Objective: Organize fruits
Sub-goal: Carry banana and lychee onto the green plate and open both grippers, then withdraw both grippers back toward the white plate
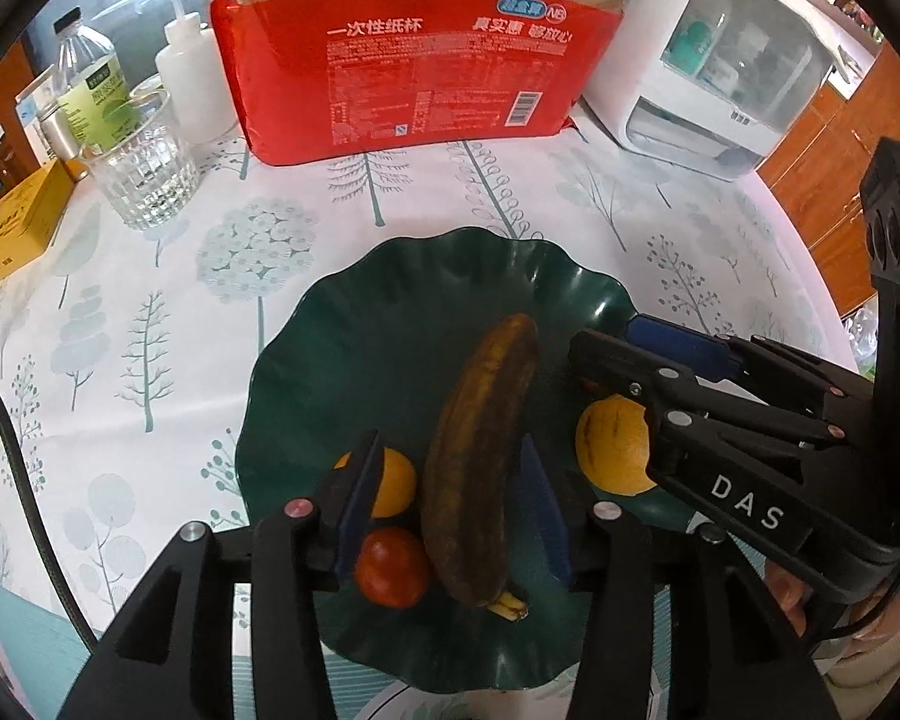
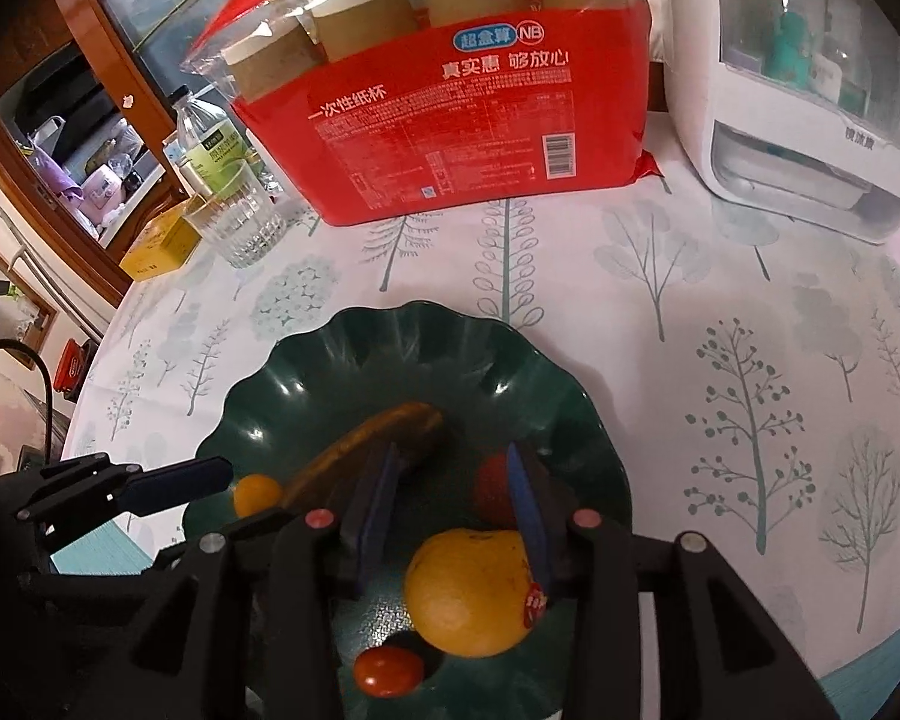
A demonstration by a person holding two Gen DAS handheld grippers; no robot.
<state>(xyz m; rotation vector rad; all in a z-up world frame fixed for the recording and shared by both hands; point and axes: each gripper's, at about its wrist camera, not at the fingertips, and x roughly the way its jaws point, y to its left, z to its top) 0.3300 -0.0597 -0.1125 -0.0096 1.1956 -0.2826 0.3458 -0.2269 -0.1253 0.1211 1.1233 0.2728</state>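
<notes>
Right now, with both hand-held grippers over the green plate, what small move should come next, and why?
Probably lift the left hand-held gripper straight up and away. Its open fingers straddle the banana, which already lies on the green plate with the orange, so nothing looks left to place.

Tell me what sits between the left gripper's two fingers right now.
In the left wrist view, the browned banana lies on the green plate between the open left gripper's fingers.

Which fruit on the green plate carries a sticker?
The large orange, between the right tool fingers: a red-and-white sticker on its side. The banana and small fruits show none.
</notes>
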